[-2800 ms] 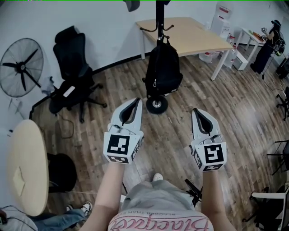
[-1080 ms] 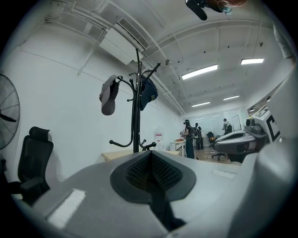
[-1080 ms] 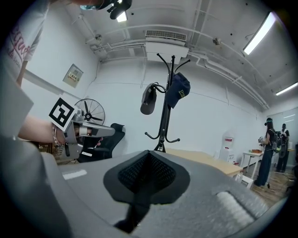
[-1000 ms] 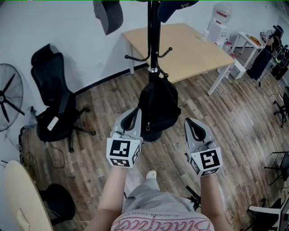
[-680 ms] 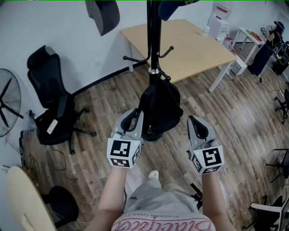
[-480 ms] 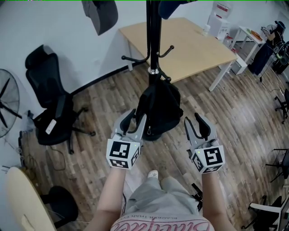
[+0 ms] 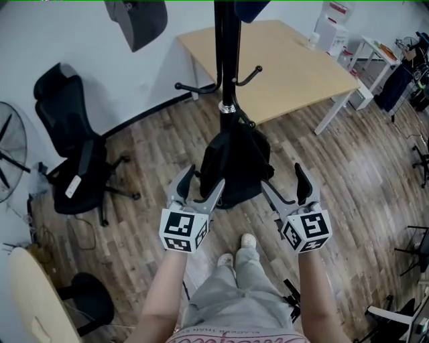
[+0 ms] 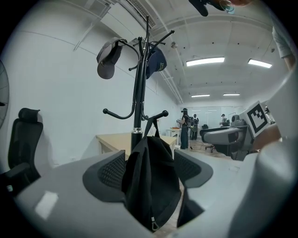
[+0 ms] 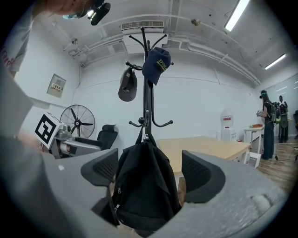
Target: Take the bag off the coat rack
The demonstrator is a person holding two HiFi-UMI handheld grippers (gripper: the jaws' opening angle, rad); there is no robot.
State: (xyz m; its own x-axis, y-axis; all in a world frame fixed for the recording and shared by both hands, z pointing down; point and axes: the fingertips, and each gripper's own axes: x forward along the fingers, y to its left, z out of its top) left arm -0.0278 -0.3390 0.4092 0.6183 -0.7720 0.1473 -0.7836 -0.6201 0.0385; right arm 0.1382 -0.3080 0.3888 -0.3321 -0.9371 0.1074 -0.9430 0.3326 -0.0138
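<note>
A black backpack (image 7: 234,164) hangs by its strap from a low hook of the black coat rack (image 7: 228,60). Both grippers are held side by side just short of the bag. My left gripper (image 7: 203,181) points at the bag's left side, my right gripper (image 7: 283,181) at its right side. Both sets of jaws are opening and stand wide. In the left gripper view the bag (image 8: 151,181) shows between the pads without touching them, and the same holds for the bag (image 9: 144,190) in the right gripper view. Nothing is held.
A grey cap (image 7: 137,20) and a dark blue cap (image 7: 248,8) hang on the rack's upper hooks. A wooden table (image 7: 288,63) stands behind the rack, a black office chair (image 7: 67,154) at the left, and a fan (image 7: 10,147) at the far left edge.
Both grippers' jaws have gone from shut to wide open. The person has stepped closer, so the rack and bag sit nearer to the grippers.
</note>
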